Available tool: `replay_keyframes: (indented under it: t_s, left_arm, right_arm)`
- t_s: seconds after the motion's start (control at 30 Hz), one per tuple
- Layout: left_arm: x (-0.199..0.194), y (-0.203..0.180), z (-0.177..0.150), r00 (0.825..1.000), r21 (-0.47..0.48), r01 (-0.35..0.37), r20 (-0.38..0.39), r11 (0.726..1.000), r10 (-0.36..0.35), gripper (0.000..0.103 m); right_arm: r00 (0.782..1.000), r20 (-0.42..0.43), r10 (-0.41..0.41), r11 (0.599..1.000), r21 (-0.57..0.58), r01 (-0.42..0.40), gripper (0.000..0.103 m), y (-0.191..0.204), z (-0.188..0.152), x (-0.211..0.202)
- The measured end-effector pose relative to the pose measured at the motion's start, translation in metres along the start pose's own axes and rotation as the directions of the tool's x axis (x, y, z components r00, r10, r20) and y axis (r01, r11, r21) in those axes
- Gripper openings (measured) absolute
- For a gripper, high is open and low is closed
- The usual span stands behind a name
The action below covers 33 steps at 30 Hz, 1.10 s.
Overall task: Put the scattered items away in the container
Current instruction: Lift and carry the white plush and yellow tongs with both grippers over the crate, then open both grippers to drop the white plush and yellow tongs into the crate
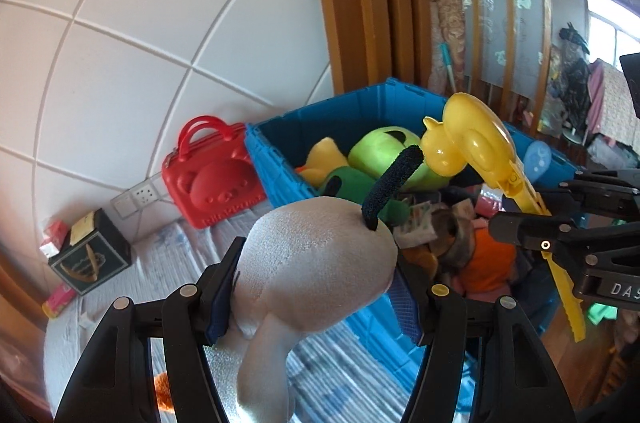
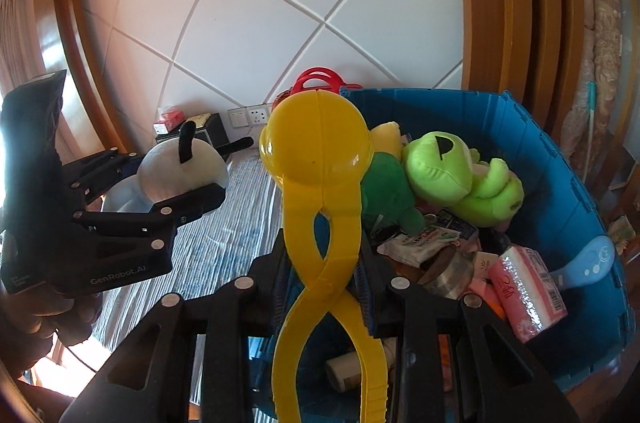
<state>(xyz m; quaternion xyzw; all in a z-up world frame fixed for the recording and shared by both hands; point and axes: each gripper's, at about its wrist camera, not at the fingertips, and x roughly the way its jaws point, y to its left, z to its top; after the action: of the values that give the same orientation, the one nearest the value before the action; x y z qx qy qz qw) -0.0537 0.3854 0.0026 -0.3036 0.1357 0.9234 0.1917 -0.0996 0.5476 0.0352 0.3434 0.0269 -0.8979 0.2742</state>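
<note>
A red toy case (image 1: pixel 214 171) leans against the white panelled wall (image 1: pixel 120 35) just beside the blue bin (image 1: pixel 276 159), and a dark box (image 1: pixel 90 257) sits further along the wall near a socket (image 1: pixel 146 193). The bin stands on a blue-and-white striped mat (image 2: pixel 224 243). Inside it lie a bright green plush (image 2: pixel 456 175), a darker green plush (image 2: pixel 386 191), a yellow plush (image 1: pixel 322 163), a pink packet (image 2: pixel 528 293), a pale blue handled item (image 2: pixel 592 261) and loose packets — the ones lower down are too jumbled to name.

In the right wrist view the yellow ball scoop (image 2: pixel 318 147) stands straight in front of the lens and hides the bin's left corner; its handles run out of frame at the bottom. In the left wrist view the white plush (image 1: pixel 316 259) fills the centre and covers the bin's near wall; its lower part is cut off.

The left hand-held gripper (image 1: pixel 320 287) is clamped on the white plush, one finger pressed into each side, holding it beside the bin over the mat. The right hand-held gripper (image 2: pixel 324 271) is closed on the crossed handles of the scoop, whose ball end is raised over the bin's near edge.
</note>
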Motion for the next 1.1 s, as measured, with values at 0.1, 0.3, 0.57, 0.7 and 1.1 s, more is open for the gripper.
replay_keyframes:
  t_s: [0.1, 0.3, 0.57, 0.7, 1.1]
  left_arm:
    - [0.008, -0.015, 0.011, 0.999, 0.032, 0.040, 0.010, 0.999, -0.040, 0.065]
    - [0.019, -0.045, 0.033, 0.994, 0.079, 0.102, 0.033, 0.992, -0.105, 0.065]
    - [0.027, -0.071, 0.053, 0.986, 0.116, 0.155, 0.049, 0.981, -0.161, 0.065]
    - [0.035, -0.080, 0.059, 0.983, 0.126, 0.173, 0.046, 0.977, -0.180, 0.065]
    - [0.039, -0.095, 0.071, 0.968, 0.147, 0.230, 0.063, 0.962, -0.241, 0.080]
  right_arm:
    - [0.999, 0.009, -0.038, 0.999, 0.032, 0.038, 0.029, -0.017, -0.001, -0.006]
    - [0.994, 0.022, -0.106, 0.991, 0.088, 0.104, 0.029, -0.051, 0.000, -0.022]
    - [0.986, 0.020, -0.166, 0.978, 0.132, 0.162, 0.029, -0.078, 0.000, -0.033]
    - [0.983, 0.011, -0.183, 0.973, 0.147, 0.179, 0.029, -0.084, -0.003, -0.035]
    - [0.976, 0.023, -0.218, 0.964, 0.162, 0.212, 0.029, -0.096, 0.000, -0.043]
